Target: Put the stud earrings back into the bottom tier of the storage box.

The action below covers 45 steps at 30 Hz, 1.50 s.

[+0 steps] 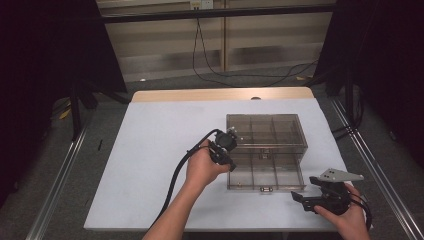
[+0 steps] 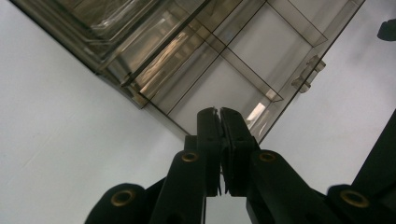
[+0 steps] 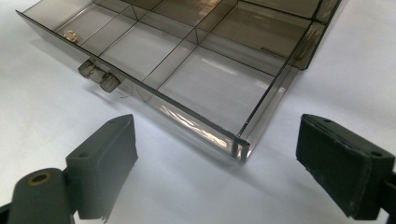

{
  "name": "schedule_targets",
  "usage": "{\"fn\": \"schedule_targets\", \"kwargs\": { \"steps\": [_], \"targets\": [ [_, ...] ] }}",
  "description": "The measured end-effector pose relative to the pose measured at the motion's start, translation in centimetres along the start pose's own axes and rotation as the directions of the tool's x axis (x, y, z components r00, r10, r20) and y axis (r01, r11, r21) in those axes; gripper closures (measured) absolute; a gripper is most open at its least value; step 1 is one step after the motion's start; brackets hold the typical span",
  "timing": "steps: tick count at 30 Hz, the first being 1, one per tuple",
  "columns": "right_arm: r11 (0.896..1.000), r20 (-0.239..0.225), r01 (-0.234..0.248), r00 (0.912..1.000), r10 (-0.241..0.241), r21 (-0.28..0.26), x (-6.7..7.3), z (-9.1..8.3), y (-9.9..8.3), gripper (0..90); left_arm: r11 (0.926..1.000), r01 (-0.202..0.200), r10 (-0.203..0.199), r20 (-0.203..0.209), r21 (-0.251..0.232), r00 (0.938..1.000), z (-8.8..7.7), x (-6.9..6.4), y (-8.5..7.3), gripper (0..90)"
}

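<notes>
On the white surface [image 1: 150,150], seen from the high view, a smoked clear plastic organizer box [image 1: 265,132] is sitting right of centre, with its divided drawer [image 1: 265,175] standing pulled out toward me. I am holding my left hand-held gripper [image 1: 223,150] at the drawer's left side, right against the box's front left corner, its cable looping back along my forearm. My right hand-held gripper [image 1: 300,199] is lying low near the surface's near edge, just off the drawer's front right corner and apart from it, with its grey three-cornered plate on top.

In the left gripper view, my left hand-held gripper [image 2: 219,112] is showing its jaws pressed together with nothing between them, the tips resting at the wall of the drawer [image 2: 233,79]. The organizer box [image 2: 116,32] is filling the upper left, and the drawer's small handle [image 2: 306,77] is standing out at the right.

In the right gripper view, my right hand-held gripper [image 3: 215,154] is standing wide open, its pads either side of the drawer's near corner [image 3: 240,144] but not touching it. The drawer's compartments [image 3: 205,79] are running away from me, a small brass-coloured piece [image 3: 71,35] is lying in the far left one, and the handle [image 3: 99,74] is sticking out from the front wall.
</notes>
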State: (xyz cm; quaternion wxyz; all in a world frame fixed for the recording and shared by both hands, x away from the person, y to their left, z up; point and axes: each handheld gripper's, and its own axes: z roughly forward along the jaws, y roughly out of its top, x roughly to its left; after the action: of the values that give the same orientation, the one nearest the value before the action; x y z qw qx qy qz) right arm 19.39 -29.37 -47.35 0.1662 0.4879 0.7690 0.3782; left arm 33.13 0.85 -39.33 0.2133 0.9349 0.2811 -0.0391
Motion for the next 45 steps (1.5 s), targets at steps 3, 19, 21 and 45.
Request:
{"fn": "schedule_targets", "kwargs": {
  "steps": [3,19,21,45],
  "targets": [
    [1.000,-0.003,0.002,1.0000,-0.002,0.000,0.0,0.0,0.0,12.0,1.0000,-0.004,0.004,0.006,0.006,1.0000,0.2,-0.2,0.2,87.4],
    [1.000,-0.003,0.004,1.0000,-0.004,0.002,0.1,0.1,0.0,12.0,0.9998,-0.020,0.020,0.005,0.005,0.9998,0.9,-0.7,0.8,87.3],
    [1.000,0.000,0.004,1.0000,-0.004,0.002,0.1,0.1,0.0,12.0,0.9995,-0.030,0.030,0.006,0.006,0.9995,1.0,-0.8,0.9,87.2],
    [1.000,-0.007,0.006,1.0000,-0.006,0.001,0.1,0.1,0.0,12.0,0.9991,-0.020,0.020,0.014,-0.037,0.9997,0.8,-1.0,1.2,80.3]
  ]
}}
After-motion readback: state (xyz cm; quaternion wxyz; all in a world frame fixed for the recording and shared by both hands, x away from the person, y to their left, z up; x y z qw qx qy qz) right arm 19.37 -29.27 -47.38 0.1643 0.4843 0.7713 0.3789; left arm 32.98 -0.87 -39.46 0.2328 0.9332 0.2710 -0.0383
